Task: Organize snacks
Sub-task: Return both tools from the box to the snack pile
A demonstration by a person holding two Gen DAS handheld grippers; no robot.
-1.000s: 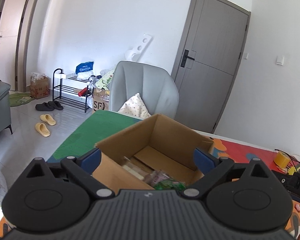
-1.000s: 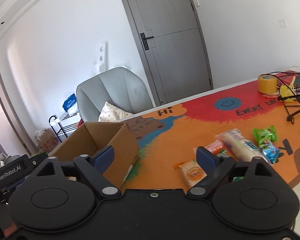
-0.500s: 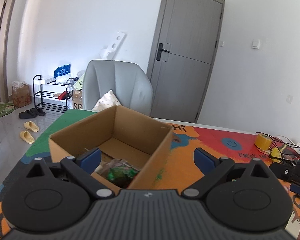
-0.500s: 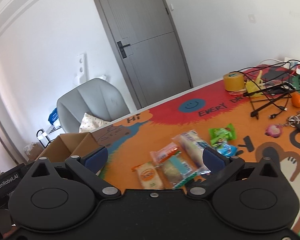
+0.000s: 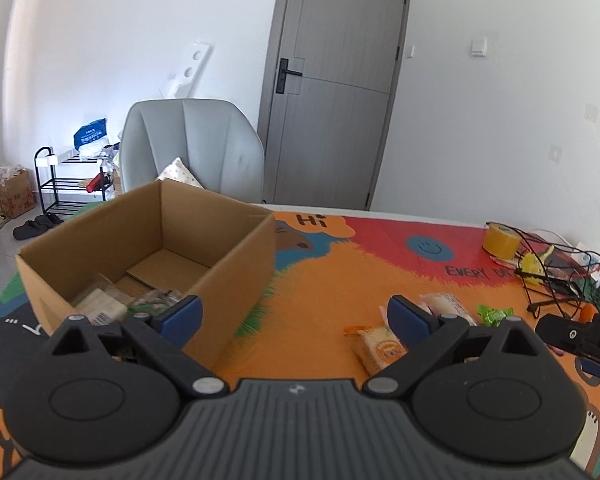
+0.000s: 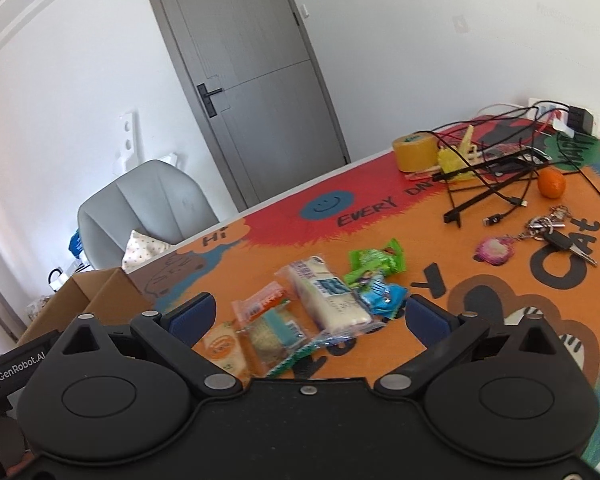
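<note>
An open cardboard box (image 5: pixel 236 248) stands on the colourful mat at the table's left and holds several snack packets (image 5: pixel 100 308). My left gripper (image 5: pixel 294 316) is open and empty, hovering beside the box's right wall. Loose snacks lie on the mat: an orange packet (image 6: pixel 222 346), a long white packet (image 6: pixel 328 300), a green packet (image 6: pixel 374 260), a blue packet (image 6: pixel 382 296). My right gripper (image 6: pixel 308 316) is open above this pile, nothing between its fingers. The orange packet (image 5: pixel 380 350) also shows in the left wrist view.
A tape roll (image 6: pixel 414 152), tangled black cables (image 6: pixel 492 184), an orange fruit (image 6: pixel 551 183) and keys (image 6: pixel 556 236) lie at the mat's far right. A grey chair (image 5: pixel 192 148) stands behind the table, with a grey door (image 5: pixel 332 92) beyond.
Both grippers swung right, from over the box toward the loose snacks. The box slid to the left in both views and the snack pile now sits between the right gripper's fingers.
</note>
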